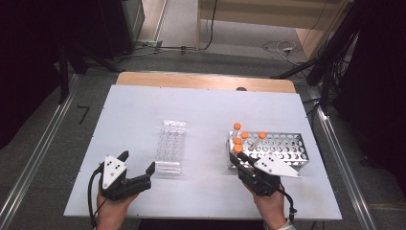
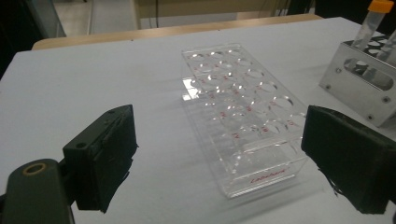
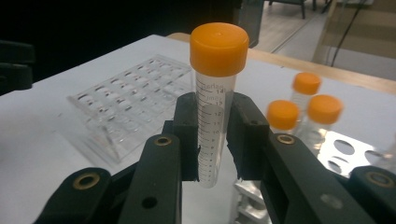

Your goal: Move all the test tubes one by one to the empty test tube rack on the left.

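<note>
**Carrying a capped tube toward the clear rack**

Holding firm: right gripper [image 3: 212, 140] clamped on the orange-capped tube [image 3: 215, 107], pads on its graduated barrel, long axis upright, cap on top, tip hanging free below the jaws. Tube sits just above the near-left corner of the metal rack [image 1: 287, 146], where other capped tubes [image 1: 249, 136] stand. Clear plastic rack [image 1: 171, 146] lies to the tube's left, between the two hands, wells empty. Left gripper [image 1: 139, 167] spread wide, holding nothing, just beside that rack's near end. Likely next: carry left, keep vertical.
</note>
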A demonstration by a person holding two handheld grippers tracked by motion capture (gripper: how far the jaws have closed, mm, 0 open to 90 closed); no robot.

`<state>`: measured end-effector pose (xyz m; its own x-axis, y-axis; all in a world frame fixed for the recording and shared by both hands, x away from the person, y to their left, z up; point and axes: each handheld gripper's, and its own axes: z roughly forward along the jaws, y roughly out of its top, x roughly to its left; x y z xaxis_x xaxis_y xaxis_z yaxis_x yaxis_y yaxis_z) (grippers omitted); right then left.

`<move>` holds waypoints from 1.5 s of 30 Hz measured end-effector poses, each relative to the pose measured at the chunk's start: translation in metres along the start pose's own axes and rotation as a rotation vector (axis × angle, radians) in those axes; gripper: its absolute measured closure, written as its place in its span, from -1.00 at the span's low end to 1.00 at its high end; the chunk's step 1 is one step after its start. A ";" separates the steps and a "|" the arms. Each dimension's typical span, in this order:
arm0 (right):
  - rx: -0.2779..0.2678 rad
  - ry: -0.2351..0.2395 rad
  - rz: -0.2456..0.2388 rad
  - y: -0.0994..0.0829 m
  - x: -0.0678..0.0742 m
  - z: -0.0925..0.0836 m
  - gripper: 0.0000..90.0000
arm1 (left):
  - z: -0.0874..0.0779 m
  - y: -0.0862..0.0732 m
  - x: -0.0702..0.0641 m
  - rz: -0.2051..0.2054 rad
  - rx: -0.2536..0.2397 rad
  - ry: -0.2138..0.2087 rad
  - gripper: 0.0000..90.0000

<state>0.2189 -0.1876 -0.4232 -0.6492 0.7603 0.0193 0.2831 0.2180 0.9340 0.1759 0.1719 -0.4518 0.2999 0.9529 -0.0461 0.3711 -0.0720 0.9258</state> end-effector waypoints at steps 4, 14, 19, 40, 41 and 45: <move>0.026 0.030 -0.018 -0.005 0.010 0.011 0.60 | 0.005 0.004 -0.011 0.027 0.007 -0.038 -0.73; 0.069 0.078 -0.048 -0.010 0.028 0.030 0.60 | 0.019 0.021 -0.046 0.079 -0.004 -0.164 -0.64; 0.076 0.097 -0.061 -0.009 0.035 0.035 0.60 | 0.020 0.031 -0.058 0.086 -0.019 -0.236 -0.47; 0.093 0.146 -0.087 -0.008 0.052 0.045 0.60 | 0.038 0.047 -0.096 0.170 -0.018 -0.406 0.31; 0.094 0.146 -0.087 -0.008 0.052 0.045 0.60 | 0.039 0.047 -0.096 0.175 -0.018 -0.409 0.33; 0.091 0.149 -0.091 -0.008 0.052 0.045 0.60 | 0.040 0.047 -0.096 0.180 -0.015 -0.410 0.41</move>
<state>0.2145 -0.1224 -0.4456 -0.7704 0.6376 -0.0044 0.2773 0.3412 0.8982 0.2001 0.0648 -0.4188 0.6830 0.7300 -0.0255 0.2689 -0.2189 0.9380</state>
